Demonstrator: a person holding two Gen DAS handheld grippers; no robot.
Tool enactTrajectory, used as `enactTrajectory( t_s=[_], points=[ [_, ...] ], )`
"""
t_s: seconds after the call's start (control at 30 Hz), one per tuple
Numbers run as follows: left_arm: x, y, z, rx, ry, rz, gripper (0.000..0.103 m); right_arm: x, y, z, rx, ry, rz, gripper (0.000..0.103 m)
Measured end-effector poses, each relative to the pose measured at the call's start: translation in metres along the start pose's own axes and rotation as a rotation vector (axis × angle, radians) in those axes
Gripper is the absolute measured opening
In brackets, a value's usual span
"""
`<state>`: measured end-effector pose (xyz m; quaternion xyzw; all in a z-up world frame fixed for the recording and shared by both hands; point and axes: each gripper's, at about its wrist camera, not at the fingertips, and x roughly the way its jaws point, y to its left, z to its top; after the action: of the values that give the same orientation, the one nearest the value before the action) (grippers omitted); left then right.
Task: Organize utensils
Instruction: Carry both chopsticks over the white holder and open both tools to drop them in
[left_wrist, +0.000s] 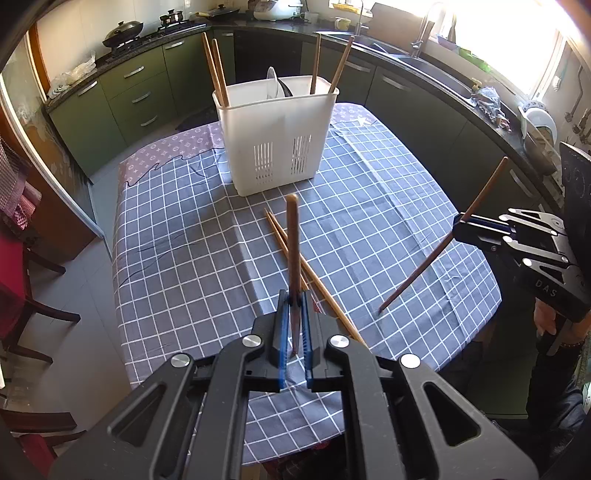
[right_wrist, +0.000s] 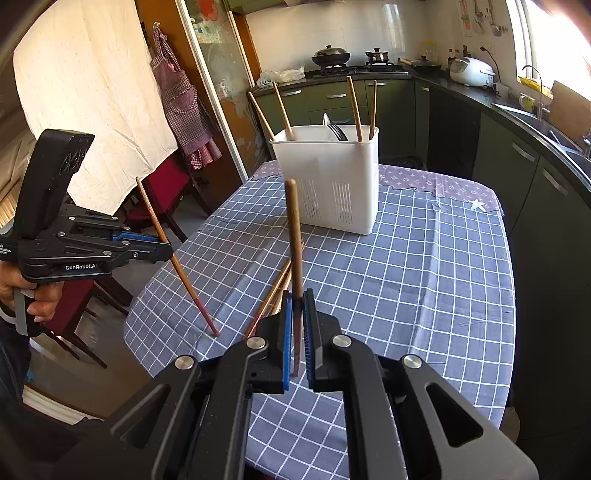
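Holder (left_wrist: 277, 147) walls hide the lower ends of the chopsticks (left_wrist: 218, 74) & spoon (left_wrist: 272, 83) inside, table (left_wrist: 184, 258) near edge cut off behind left tool (left_wrist: 294, 321).

Your left hand-held gripper (left_wrist: 294, 325) camera looking steeply down its fingers, your right hand-held gripper (right_wrist: 297, 325) camera angled shallower, both close above the surface (left_wrist: 369, 206), both facing the white utensil caddy (left_wrist: 275, 136) ahead, each catching the other beside it

A wooden chopstick (left_wrist: 293, 254) is clamped upright in the left gripper (left_wrist: 294, 306), above two chopsticks (left_wrist: 314, 280) laid on the checked tablecloth (left_wrist: 388, 221). Another chopstick (left_wrist: 436, 254) is gripped, tilted, by the right gripper (left_wrist: 461, 225). A white utensil holder (left_wrist: 277, 136) is seen beyond.
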<state>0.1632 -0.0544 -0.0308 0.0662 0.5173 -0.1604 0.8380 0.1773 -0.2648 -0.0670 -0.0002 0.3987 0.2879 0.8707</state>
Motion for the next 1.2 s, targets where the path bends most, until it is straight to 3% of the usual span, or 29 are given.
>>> enactTrajectory(
  t_s=[0.43,0.57,0.77,0.9,1.2],
  points=[
    [-0.024,0.001,0.018,0.003,-0.054,-0.006,0.007,-0.022,0.003,0.025,-0.014,-0.069,0.019,0.007],
    [-0.044,0.0,0.036,0.001,-0.091,-0.021,0.007,-0.042,0.007,0.055,-0.025,-0.149,0.012,0.007],
    [-0.092,-0.001,0.081,0.007,-0.231,-0.014,0.007,-0.076,0.016,0.116,-0.032,-0.318,0.039,0.007],
    [-0.115,0.0,0.113,0.003,-0.338,0.014,0.007,-0.081,0.026,0.154,-0.052,-0.403,0.0,0.007],
    [-0.103,0.011,0.168,-0.024,-0.428,0.064,0.007,-0.03,0.019,0.21,-0.05,-0.415,-0.114,0.007]
  ],
)
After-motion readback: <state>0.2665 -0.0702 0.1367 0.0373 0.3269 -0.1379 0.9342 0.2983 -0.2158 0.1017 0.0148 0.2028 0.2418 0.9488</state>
